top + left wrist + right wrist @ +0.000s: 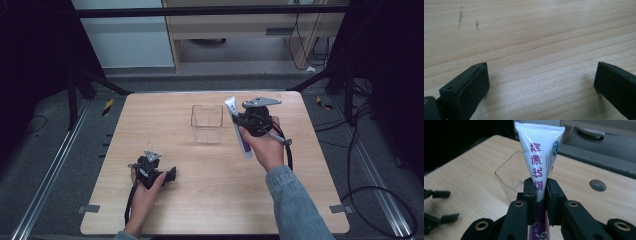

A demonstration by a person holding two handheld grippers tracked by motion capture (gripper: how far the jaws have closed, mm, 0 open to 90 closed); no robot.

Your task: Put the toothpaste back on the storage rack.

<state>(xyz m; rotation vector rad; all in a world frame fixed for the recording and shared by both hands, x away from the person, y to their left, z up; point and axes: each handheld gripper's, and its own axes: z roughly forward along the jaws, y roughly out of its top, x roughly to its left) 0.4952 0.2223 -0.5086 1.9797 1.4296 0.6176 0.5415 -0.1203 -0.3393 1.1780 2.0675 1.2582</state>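
A white tube with purple lettering [236,125] [540,152] is held off the table, crimped end up, with my right gripper [239,119] [540,191] shut on its middle. It hangs just right of a clear square plastic container [206,123] [510,176] that stands at the table's middle back. My left gripper [171,176] [541,82] rests low over the wooden table [215,200] at the front left, its jaws wide apart with only bare wood between them.
The table's far edge [210,92] drops to a grey floor with black frame legs and cables. A round grey hole cover [597,185] sits in the tabletop beyond the tube. Bare wood lies between the two hands.
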